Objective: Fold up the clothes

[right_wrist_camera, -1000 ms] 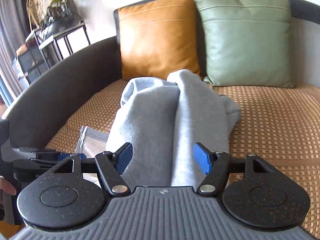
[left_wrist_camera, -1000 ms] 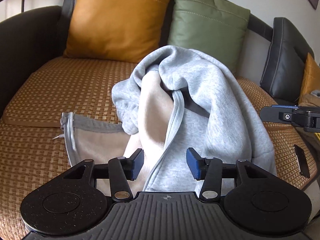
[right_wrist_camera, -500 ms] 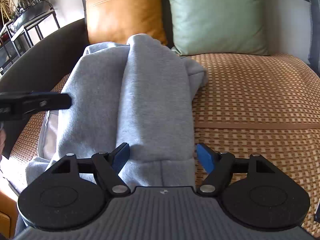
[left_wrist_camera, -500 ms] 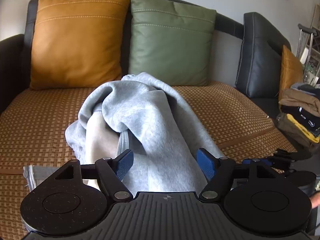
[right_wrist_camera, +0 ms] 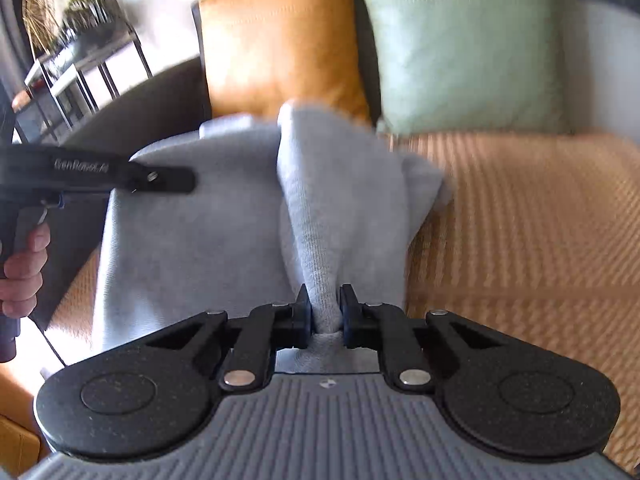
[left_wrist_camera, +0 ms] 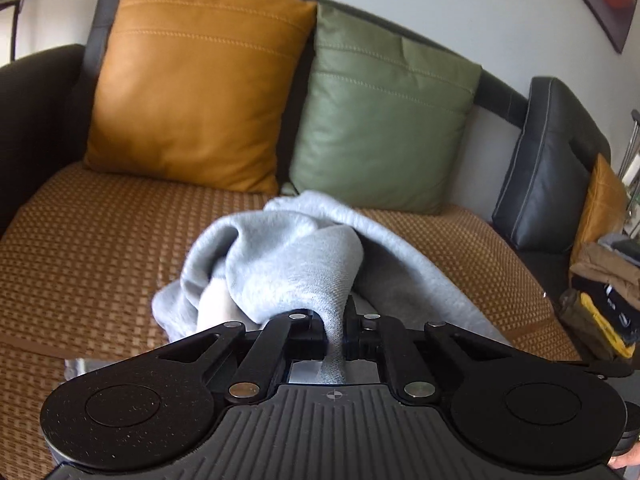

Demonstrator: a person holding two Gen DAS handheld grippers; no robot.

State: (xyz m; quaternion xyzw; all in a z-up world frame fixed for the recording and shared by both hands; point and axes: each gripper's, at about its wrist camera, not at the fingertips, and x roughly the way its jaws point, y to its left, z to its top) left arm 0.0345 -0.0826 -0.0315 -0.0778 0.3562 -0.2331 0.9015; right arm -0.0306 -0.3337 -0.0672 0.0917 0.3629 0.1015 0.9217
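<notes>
Grey hoodie, bunched, hem hidden by tools

- We see an orange cushion leaning on the sofa's back, toward its left end.
- A green cushion stands just beside it, touching.
- A woven mat covers the seat.
- Stacked clothes sit past the sofa's right edge.
- A metal rack stands beyond its left arm.

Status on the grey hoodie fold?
Done: a stack of folded clothes sits at the sofa's end. In hand: left gripper and right gripper, jaws just closed, each pinch the grey hoodie. Left: it is still bunched, no fold made.
</notes>
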